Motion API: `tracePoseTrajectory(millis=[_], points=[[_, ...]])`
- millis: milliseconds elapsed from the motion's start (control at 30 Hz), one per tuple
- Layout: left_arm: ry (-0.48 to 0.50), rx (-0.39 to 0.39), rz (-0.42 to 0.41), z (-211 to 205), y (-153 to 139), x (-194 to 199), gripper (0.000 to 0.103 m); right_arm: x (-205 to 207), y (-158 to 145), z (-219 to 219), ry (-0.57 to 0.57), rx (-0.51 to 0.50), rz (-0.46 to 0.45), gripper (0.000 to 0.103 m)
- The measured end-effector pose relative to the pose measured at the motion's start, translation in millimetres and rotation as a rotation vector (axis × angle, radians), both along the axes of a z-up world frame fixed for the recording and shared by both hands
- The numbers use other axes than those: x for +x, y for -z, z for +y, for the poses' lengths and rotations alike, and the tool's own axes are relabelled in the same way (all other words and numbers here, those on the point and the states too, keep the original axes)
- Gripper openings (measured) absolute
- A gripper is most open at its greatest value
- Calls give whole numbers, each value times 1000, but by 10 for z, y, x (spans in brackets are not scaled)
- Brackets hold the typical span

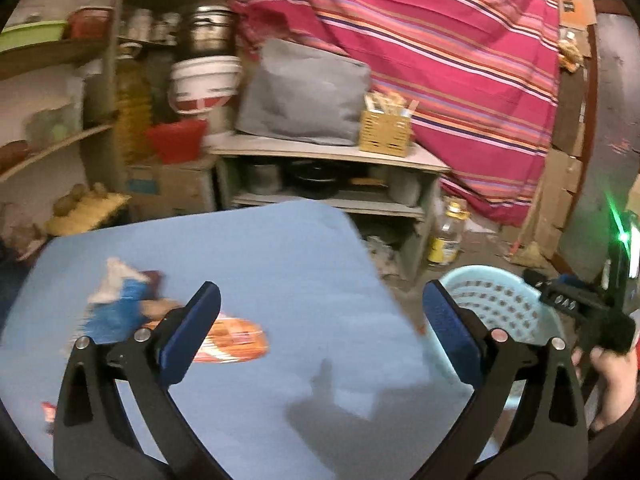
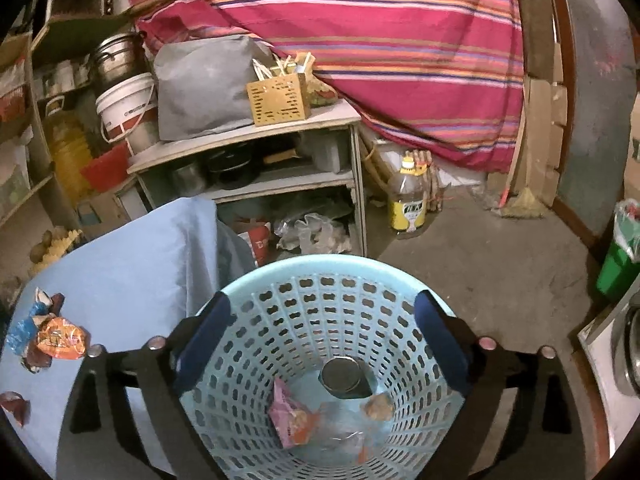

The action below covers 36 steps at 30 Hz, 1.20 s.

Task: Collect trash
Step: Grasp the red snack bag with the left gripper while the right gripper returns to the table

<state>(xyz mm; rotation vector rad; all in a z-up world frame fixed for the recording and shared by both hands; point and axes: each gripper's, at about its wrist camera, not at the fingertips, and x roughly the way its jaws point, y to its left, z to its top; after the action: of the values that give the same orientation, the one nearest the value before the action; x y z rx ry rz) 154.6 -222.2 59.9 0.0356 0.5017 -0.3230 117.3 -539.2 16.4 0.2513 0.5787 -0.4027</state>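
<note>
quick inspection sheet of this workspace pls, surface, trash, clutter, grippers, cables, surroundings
surface: blue cloth covers the table, bare in the middle
job's things: orange wrapper, blue wrapper and a dark scrap lie on the cloth; light blue basket on the floor holds a pink wrapper, a can, other bits
clutter: nothing seen on the cloth beyond the trash
grippers: left gripper open, empty, over the cloth; right gripper open, empty, above the basket
cables: nothing seen
surroundings: shelf unit, oil bottle, striped cloth, green bin

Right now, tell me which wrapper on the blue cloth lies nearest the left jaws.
The orange wrapper, flat beside the left gripper; the blue-and-white wrapper lies farther left, and the small red scrap sits at the cloth's edge.
</note>
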Motion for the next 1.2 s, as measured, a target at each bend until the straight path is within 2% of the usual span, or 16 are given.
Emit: tracePoseTrajectory(millis=[167,367,500,600,733,933,1100,1200], points=[[-121,19,-1,721,54,-96,98,90,-53,299,-34,-46,3,97],[-233,58,21,1432,205,-204,98,284,-20,702,-71,-80,56,97],[-245,52,68,1795,343,-284,98,356,-22,903,-98,-63,54,97],[-253,76,81,1998,459,-322,98,422,5,1040,-119,-54,65,97],[-216,60,121,2190,651,-361,98,523,53,1252,-143,-84,93,97],[-142,84,166,2170,956,-369,98,643,109,1499,-179,-131,125,97],[-168,128,208,2219,1116,-218,98,765,164,1622,-192,-142,151,97],[-187,120,230,2301,1155,-101,97,828,168,1733,-207,-150,154,97]])
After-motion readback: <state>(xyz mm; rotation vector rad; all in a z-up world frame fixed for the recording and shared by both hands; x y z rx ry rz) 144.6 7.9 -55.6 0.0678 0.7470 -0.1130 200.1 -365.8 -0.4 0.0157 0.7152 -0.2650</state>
